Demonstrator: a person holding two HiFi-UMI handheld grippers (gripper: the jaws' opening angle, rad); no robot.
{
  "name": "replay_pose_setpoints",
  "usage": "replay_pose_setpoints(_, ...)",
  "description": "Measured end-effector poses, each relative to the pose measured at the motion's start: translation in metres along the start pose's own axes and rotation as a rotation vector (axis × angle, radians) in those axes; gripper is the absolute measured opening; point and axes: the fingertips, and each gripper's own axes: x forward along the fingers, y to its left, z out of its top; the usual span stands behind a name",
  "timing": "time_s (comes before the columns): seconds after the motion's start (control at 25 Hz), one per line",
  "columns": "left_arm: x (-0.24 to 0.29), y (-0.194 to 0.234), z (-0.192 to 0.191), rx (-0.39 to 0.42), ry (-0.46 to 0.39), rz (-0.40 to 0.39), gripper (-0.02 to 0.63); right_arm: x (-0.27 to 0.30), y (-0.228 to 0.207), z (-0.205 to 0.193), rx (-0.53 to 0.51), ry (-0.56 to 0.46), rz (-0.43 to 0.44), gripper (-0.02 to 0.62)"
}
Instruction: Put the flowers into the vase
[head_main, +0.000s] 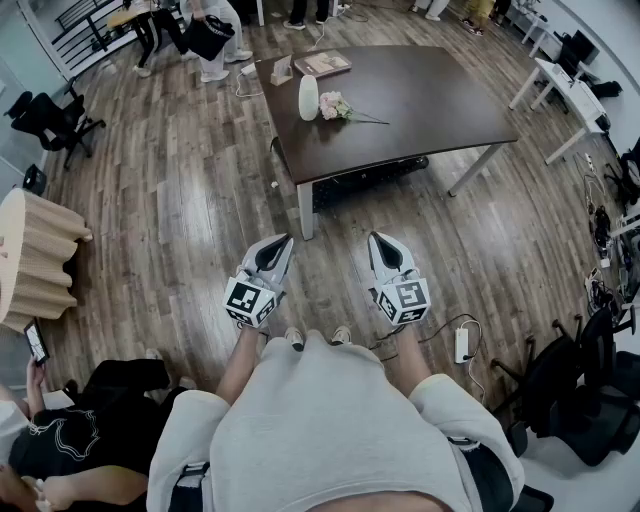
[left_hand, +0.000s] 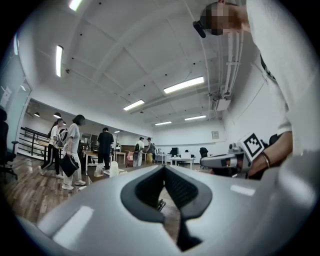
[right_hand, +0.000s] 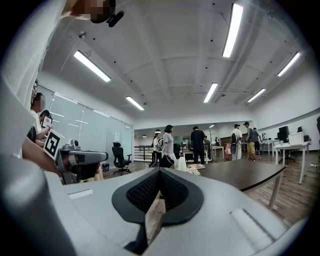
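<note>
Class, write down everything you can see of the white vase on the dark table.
The vase is plain white and smooth, a tall rounded oval that narrows toward the top. It stands upright on the dark brown table, toward its far left part, and nothing sticks out of its mouth. The pink flowers lie on the tabletop close beside it on the right; whether they touch it cannot be told.

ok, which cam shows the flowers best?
Head view: the flowers lie whole on the table, just right of the vase, stem pointing right. Right gripper view shows only a tiny pale patch by the vase, too small to tell. Left gripper view shows the vase, no flowers discernible.
</note>
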Motion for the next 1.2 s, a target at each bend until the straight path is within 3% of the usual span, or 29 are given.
replay_pose_setpoints(0.76, 0.002, -0.007, 0.001, 0.007, 0.009, 0.015, 0.011, -0.006, -0.009, -0.001, 0.044, -0.020, 0.006, -0.003)
replay_pose_setpoints(1.2, 0.024, -0.025, -0.005, 0.009, 0.026, 0.047, 0.011, -0.017, -0.038, -0.014, 0.059, 0.004, 0.042, -0.003)
